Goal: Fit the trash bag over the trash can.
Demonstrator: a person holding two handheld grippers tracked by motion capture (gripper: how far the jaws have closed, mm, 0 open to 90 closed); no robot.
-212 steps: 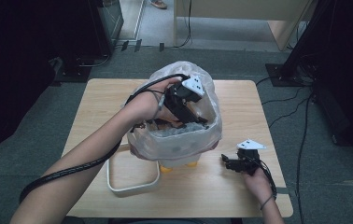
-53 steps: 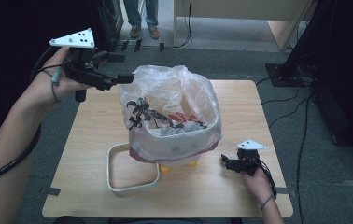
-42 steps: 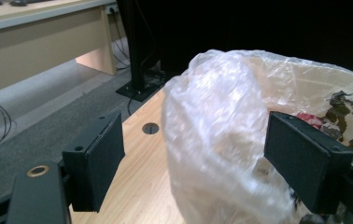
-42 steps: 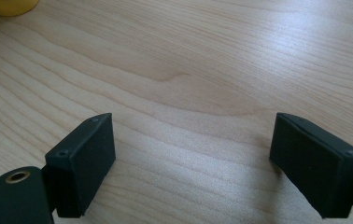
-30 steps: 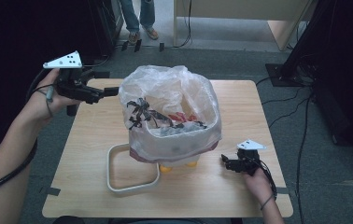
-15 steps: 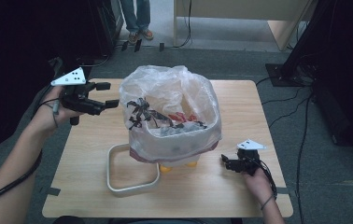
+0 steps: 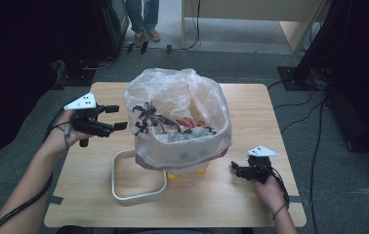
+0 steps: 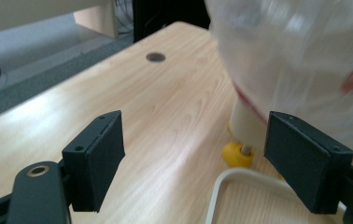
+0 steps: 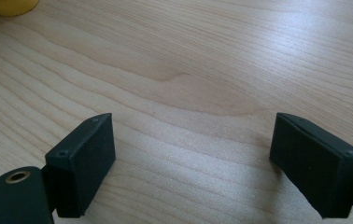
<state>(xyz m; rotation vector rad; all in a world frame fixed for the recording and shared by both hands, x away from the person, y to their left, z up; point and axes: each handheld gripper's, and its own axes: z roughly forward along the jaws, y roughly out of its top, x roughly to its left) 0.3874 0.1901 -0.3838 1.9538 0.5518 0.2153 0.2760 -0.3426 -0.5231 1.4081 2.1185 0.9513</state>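
Note:
A small bin lined with a clear plastic bag [image 7: 180, 97] stands mid-table on yellow feet [image 7: 173, 176]; dark and red scraps lie inside the bag. A white rounded ring [image 7: 138, 195] lies flat on the wood against the bin's front left. My left gripper [image 7: 119, 117] hovers open just left of the bag, holding nothing. Between its jaws [image 8: 195, 154] I see bare wood, one yellow foot [image 8: 237, 154] and a bit of the white ring [image 8: 240, 179]. My right gripper [image 7: 235, 170] rests low at the front right, open and empty [image 9: 193, 135], over bare wood.
The wooden table [image 7: 251, 112] has free room behind and to the right of the bin. Cables [image 7: 314, 112] and dark stands crowd the floor at the right. A person's legs [image 7: 141, 19] stand beyond the far edge.
My left gripper has come down from high at the far left toward the table, ending beside the bag's left side. The right gripper has stayed in place.

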